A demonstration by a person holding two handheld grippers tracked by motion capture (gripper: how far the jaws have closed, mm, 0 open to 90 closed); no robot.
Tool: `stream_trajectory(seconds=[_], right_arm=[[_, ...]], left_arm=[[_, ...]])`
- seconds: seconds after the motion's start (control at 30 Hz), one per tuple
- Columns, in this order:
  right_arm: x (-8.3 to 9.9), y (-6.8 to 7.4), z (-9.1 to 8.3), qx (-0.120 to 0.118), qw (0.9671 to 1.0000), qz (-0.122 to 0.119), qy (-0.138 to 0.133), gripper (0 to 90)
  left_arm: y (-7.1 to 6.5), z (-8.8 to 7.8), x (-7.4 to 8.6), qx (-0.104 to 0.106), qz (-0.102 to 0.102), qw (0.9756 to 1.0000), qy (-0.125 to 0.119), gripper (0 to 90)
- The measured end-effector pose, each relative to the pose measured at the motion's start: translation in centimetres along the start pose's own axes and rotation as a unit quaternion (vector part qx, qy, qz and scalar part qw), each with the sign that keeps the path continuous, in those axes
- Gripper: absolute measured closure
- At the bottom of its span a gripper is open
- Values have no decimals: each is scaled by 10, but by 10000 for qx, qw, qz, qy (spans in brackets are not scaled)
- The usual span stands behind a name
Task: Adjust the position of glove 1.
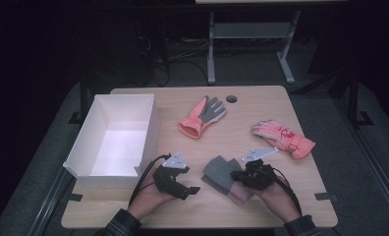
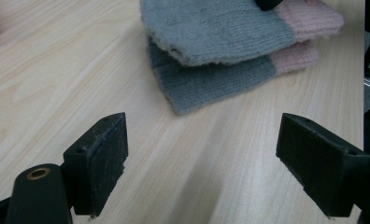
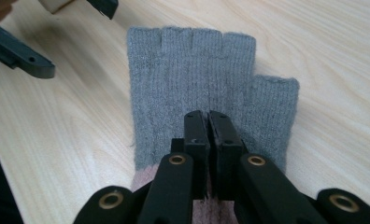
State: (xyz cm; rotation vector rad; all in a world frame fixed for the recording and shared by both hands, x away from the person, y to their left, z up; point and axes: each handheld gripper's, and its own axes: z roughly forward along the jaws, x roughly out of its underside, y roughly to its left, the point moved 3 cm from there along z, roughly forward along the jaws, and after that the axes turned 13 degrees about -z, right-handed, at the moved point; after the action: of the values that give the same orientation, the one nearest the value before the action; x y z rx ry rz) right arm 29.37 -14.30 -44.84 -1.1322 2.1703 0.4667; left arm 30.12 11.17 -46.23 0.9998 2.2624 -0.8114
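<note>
1. I am holding the right tongs (image 3: 208, 122) closed nearly jaw to jaw over the cuff end of the grey knitted fingerless glove with a pink cuff (image 3: 206, 88); a pinch of the knit appears to be caught between them.
2. That glove is lying on the pale wooden tabletop (image 1: 261, 98), near its front edge, stacked on a second matching grey-and-pink knitted glove (image 2: 220, 79).
3. I am keeping the left tongs (image 2: 202, 158) wide open and empty, just beside the stack.
4. Judged step: gripping the top glove for lifting.
5. The next move is calling for a clean lift that leaves the lower glove behind, probably toward the white open cardboard box (image 1: 97, 142) at the left.
6. Two coral padded ski gloves (image 1: 202, 115) are lying well apart, farther back.
</note>
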Motion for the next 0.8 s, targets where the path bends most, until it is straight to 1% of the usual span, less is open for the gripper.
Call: stream_trajectory(seconds=[0.03, 0.1, 0.23, 0.43, 0.5, 0.53, 0.57, 0.6, 0.63, 0.67, 0.7, 0.73, 0.77, 0.8], right_arm=[[0, 1, 1, -1, 10000, 26, 25, 869], [0, 1, 3, 5, 10000, -25, 50, 868], [0, 1, 8, 56, 9999, 31, 109, 866], [1, 4, 13, 10, 9998, -49, 204, 860], [2, 4, 15, -5, 9997, -43, 256, 846], [3, 4, 15, -20, 9996, -44, 289, 823], [3, 4, 15, -27, 9996, -55, 266, 771], [3, 4, 14, -32, 9997, -127, 182, 720], [2, 3, 10, -30, 9998, -140, 117, 697], [2, 1, 6, 2, 9999, -147, 20, 696], [2, 0, 1, 29, 9999, -144, -79, 716], [2, -3, -4, 66, 9998, -133, -155, 758], [4, -6, -8, 127, 9997, -102, -180, 810], [6, -10, -11, 167, 9997, -71, -152, 852]], left_arm=[[0, 0, 0, 5, 0, 10000, 4, 165], [0, 0, 0, 6, 0, 10000, 7, 165], [0, 0, 0, 0, 4, 10000, 8, 165], [-1, 1, 0, -9, 17, 10000, 30, 165], [-1, 1, 0, -16, 25, 10000, 34, 166], [-1, 1, 0, 3, 20, 10000, 48, 167], [-1, 0, 0, 20, 43, 10000, 62, 187], [-2, 0, 0, 11, 50, 10000, 41, 211], [-3, 0, 0, 7, 62, 10000, 38, 218], [-3, -1, 1, 21, 64, 10000, 57, 246], [-3, -1, 1, 16, 89, 9999, 56, 280], [-3, -1, 1, 7, 96, 9999, 59, 321], [-3, -1, 1, 26, 88, 9999, 82, 361], [-4, -1, 2, 51, 75, 9999, 95, 427]])
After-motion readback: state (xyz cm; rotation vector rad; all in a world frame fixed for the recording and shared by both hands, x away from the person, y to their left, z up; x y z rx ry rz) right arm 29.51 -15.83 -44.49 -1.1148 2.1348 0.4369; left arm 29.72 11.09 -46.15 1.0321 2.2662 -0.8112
